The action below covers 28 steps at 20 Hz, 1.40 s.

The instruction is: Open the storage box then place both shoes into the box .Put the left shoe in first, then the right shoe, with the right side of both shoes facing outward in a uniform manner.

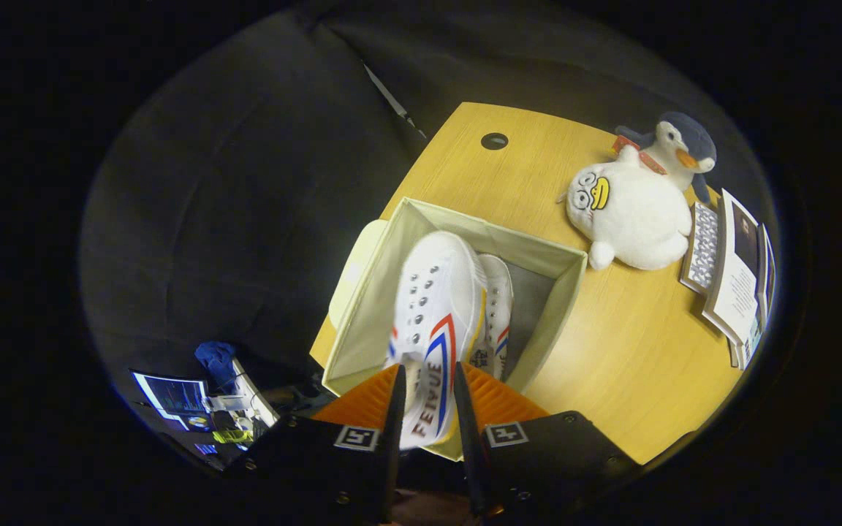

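My gripper (427, 380) is shut on a white sneaker (437, 307) with red and blue stripes, gripping it at the heel end. The sneaker hangs toe-first over the open cream fabric storage box (563, 292) on the wooden table (633, 343). A second white sneaker (498, 314) with the same stripes lies inside the box, just to the right of the held one and partly hidden by it. The box's lid (354, 267) rests folded back beyond its left wall.
A white plush duck (629, 212) and a penguin plush (680, 150) lie on the table beyond the box to the right. Books and a keyboard-like item (731, 270) sit further right. A cable hole (494, 141) marks the table's far side. Screens (176, 398) glow below left.
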Available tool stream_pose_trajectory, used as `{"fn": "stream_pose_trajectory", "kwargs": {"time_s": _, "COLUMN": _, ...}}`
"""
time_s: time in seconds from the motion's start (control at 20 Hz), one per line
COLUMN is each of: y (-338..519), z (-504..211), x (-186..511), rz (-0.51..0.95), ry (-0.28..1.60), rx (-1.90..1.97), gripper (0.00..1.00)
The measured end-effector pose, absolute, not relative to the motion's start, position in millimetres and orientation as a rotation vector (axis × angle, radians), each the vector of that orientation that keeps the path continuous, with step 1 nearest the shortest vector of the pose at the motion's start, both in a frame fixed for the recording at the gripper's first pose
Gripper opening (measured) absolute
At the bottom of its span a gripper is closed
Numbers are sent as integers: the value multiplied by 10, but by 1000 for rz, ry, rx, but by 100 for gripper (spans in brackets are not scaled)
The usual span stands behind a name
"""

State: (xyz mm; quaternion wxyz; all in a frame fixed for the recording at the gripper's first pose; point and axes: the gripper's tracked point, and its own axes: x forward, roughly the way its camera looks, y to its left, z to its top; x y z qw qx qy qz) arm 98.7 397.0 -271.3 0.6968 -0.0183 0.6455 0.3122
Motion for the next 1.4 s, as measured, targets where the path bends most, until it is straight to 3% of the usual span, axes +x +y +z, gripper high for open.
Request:
{"fn": "stream_pose_trajectory", "kwargs": {"time_s": 0.05, "y": 3958, "z": -2730, "x": 1008, "rz": 702, "ry": 1426, "rx": -56, "gripper": 47}}
{"fn": "stream_pose_trajectory", "kwargs": {"time_s": 0.1, "y": 3928, "z": -2708, "x": 1019, "rz": 705, "ry": 1410, "rx": -76, "gripper": 71}}
{"fn": "stream_pose_trajectory", "kwargs": {"time_s": 0.35, "y": 3684, "z": -2517, "x": 1078, "rz": 689, "ry": 1343, "rx": -106, "gripper": 91}}
{"fn": "stream_pose_trajectory", "kwargs": {"time_s": 0.6, "y": 3264, "z": -2308, "x": 1133, "rz": 636, "ry": 1279, "rx": -85, "gripper": 98}}
{"fn": "stream_pose_trajectory", "kwargs": {"time_s": 0.9, "y": 2626, "z": -1902, "x": 1261, "rz": 538, "ry": 1084, "rx": -39, "gripper": 98}}
{"fn": "stream_pose_trajectory", "kwargs": {"time_s": 1.4, "y": 1239, "z": -582, "x": 1245, "rz": 286, "ry": 423, "rx": 11, "gripper": 98}}
